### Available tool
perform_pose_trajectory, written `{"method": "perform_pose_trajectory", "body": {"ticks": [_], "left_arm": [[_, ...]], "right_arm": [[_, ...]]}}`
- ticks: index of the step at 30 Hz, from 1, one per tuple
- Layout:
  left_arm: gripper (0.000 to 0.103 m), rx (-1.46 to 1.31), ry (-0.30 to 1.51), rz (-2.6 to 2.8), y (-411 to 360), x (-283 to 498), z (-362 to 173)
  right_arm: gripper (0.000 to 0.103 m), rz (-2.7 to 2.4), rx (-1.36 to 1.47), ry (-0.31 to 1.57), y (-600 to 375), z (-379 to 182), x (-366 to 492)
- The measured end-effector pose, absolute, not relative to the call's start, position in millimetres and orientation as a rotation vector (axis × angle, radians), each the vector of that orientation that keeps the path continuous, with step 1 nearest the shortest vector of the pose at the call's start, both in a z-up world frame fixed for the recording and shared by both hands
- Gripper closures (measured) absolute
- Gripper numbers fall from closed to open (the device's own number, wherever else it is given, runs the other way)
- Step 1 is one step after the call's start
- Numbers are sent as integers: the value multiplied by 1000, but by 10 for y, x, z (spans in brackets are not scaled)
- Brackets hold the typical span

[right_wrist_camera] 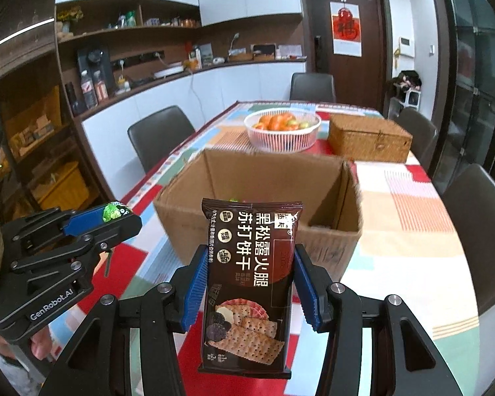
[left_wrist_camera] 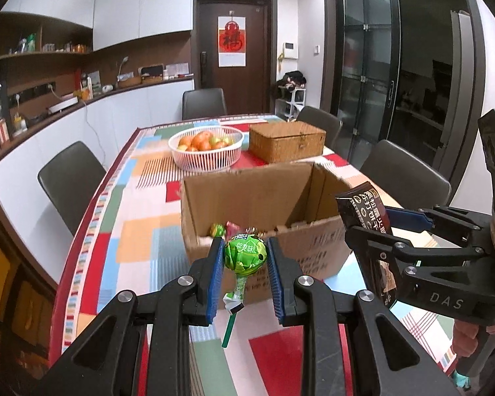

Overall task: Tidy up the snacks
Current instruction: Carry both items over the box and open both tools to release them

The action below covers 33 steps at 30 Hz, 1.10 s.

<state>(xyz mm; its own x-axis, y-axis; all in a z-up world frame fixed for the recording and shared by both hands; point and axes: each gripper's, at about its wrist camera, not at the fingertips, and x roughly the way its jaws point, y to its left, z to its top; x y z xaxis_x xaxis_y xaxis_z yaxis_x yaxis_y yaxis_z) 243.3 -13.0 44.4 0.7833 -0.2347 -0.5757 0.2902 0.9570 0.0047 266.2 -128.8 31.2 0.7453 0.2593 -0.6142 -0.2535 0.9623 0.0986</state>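
Observation:
My left gripper (left_wrist_camera: pixel 245 257) is shut on a green-wrapped lollipop (left_wrist_camera: pixel 245 254), stick hanging down, just in front of the near wall of an open cardboard box (left_wrist_camera: pixel 247 194). Wrapped candies (left_wrist_camera: pixel 226 229) lie inside the box. My right gripper (right_wrist_camera: pixel 249 283) is shut on a dark brown cracker packet (right_wrist_camera: pixel 247 283), held upright before the box (right_wrist_camera: pixel 257 178). The right gripper and its packet (left_wrist_camera: pixel 369 217) show at the right of the left wrist view; the left gripper with the lollipop (right_wrist_camera: pixel 114 212) shows at the left of the right wrist view.
A white basket of fruit (left_wrist_camera: pixel 205 147) and a wicker box (left_wrist_camera: pixel 287 141) stand behind the cardboard box on the colourful tablecloth (left_wrist_camera: pixel 132 231). Dark chairs (left_wrist_camera: pixel 67 178) surround the table. A counter and shelves run along the left wall.

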Motion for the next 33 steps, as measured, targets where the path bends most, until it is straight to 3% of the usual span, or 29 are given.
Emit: {"method": "perform_pose_trajectory", "body": {"ticks": [20, 33], "left_arm": [[77, 72, 586, -291, -209, 3203, 794], [77, 52, 719, -292, -347, 3809, 539]], "right_arm": [[52, 259, 10, 569, -1340, 768, 3353], [53, 233, 4, 645, -1356, 598, 3974]]}}
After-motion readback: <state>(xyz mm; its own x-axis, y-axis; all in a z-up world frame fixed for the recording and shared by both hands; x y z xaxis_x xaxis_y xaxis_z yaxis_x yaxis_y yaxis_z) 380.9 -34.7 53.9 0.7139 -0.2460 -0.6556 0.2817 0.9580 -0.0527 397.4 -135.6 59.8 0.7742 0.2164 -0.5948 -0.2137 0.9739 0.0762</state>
